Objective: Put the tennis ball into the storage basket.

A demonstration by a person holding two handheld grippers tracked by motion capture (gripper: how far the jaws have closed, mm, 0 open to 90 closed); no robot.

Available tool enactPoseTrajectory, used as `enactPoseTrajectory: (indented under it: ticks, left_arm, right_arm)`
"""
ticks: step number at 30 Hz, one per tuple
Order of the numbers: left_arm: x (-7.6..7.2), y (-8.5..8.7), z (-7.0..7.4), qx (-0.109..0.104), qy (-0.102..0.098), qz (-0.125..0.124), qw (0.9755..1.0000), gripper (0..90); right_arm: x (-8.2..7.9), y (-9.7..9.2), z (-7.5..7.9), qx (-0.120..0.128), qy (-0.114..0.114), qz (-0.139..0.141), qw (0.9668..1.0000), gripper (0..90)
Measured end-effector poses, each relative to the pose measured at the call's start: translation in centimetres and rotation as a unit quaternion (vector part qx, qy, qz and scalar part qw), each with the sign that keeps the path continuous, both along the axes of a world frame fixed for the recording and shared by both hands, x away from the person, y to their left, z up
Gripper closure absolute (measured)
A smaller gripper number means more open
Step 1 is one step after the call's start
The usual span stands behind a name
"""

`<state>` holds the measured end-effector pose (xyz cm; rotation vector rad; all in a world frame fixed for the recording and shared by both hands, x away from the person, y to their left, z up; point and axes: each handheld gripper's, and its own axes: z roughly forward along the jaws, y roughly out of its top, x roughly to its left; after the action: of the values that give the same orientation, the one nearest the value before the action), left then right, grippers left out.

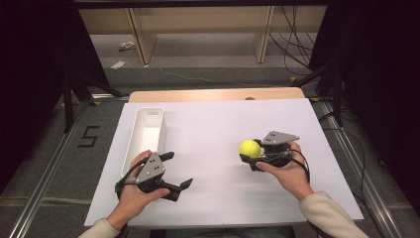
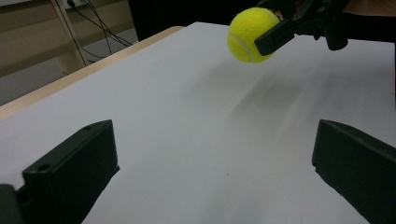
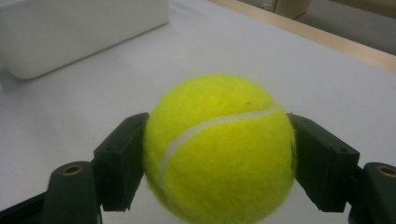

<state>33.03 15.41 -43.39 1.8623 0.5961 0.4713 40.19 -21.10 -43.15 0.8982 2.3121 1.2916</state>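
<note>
Bin (image 1: 143,130): white, long and narrow, open-topped, standing on the left part of the white sheet (image 1: 213,129) that covers the table; its inside shows bare white walls and floor, with nothing in it in the high view; one white wall of it shows at the upper left of the right gripper view (image 3: 70,32). Ball (image 1: 249,148): yellow tennis ball with a white seam, right of the sheet's middle, well apart from the bin; clamped between the two black jaws of the right gripper (image 1: 253,152), one jaw pressed on each side, as the right gripper view makes plain (image 3: 219,149); in the left gripper view the ball (image 2: 250,33) appears lifted off the sheet, with a soft shadow beneath it. Right gripper: closed on the ball, held in the person's right hand (image 1: 287,168), grey plate on top. Left gripper (image 1: 178,171): just beside the near end of the bin, jaws spread wide with nothing between them, pointing across the sheet toward the ball, which is well apart from it; held in the left hand (image 1: 136,191)
</note>
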Motion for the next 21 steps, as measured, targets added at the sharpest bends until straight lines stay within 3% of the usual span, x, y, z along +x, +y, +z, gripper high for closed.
enactPoseTrajectory:
  ticks: [21]
  left_arm:
    - [0.02, 0.06, 0.03, 0.001, -0.002, -0.001, 1.0, 0.0]
  right_arm:
    - [0.22, 0.73, 0.26, 0.006, -0.006, 0.007, 0.9999, 26.2]
